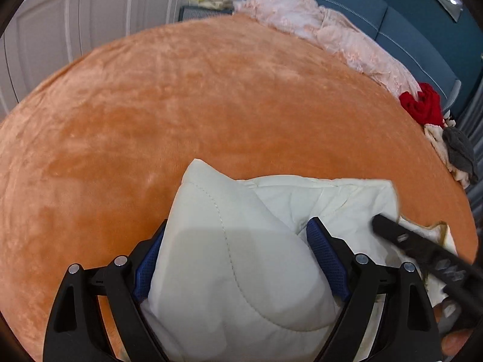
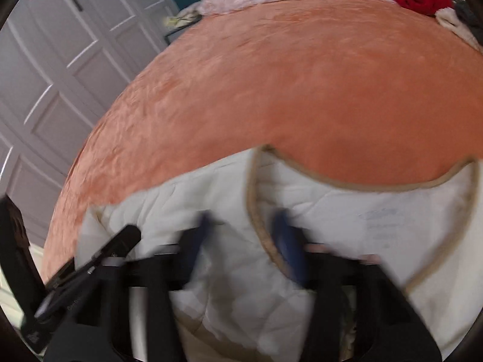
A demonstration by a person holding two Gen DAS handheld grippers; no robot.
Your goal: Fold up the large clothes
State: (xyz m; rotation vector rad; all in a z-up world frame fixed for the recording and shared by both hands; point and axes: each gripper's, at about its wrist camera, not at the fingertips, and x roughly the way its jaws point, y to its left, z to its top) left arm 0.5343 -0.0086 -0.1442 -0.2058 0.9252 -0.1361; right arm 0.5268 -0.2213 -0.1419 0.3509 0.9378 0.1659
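Through the left wrist camera I see my left gripper [image 1: 238,259] with its blue-padded fingers [image 1: 327,259] spread fairly wide around a thick bunched fold of the white quilted garment [image 1: 235,271] — the cloth fills the gap and presses against both pads, so I read it as gripped. The garment lies at the near edge of the bed, on the orange plush blanket [image 1: 211,105] that covers it. To the right, one black finger of my right gripper [image 1: 422,250] reaches over the same garment. Along the far edge of the bed sits a crumpled pale pink lace fabric [image 1: 332,30], and toward the far right corner a red cloth [image 1: 422,105] beside a cream and grey heap [image 1: 452,154]. White panelled wardrobe doors [image 1: 75,15] stand beyond the bed's left side. In the right wrist camera the picture is smeared with motion: my right gripper [image 2: 241,247] has its blue pads [image 2: 289,253] on either side of a ridge of the white quilted garment [image 2: 347,211] near its tan-bound neckline, yet whether they actually pinch it I cannot tell. The garment spreads across the near edge of the orange plush blanket [image 2: 302,90]. My left gripper [image 2: 99,259] shows at the lower left, lying over the cloth.
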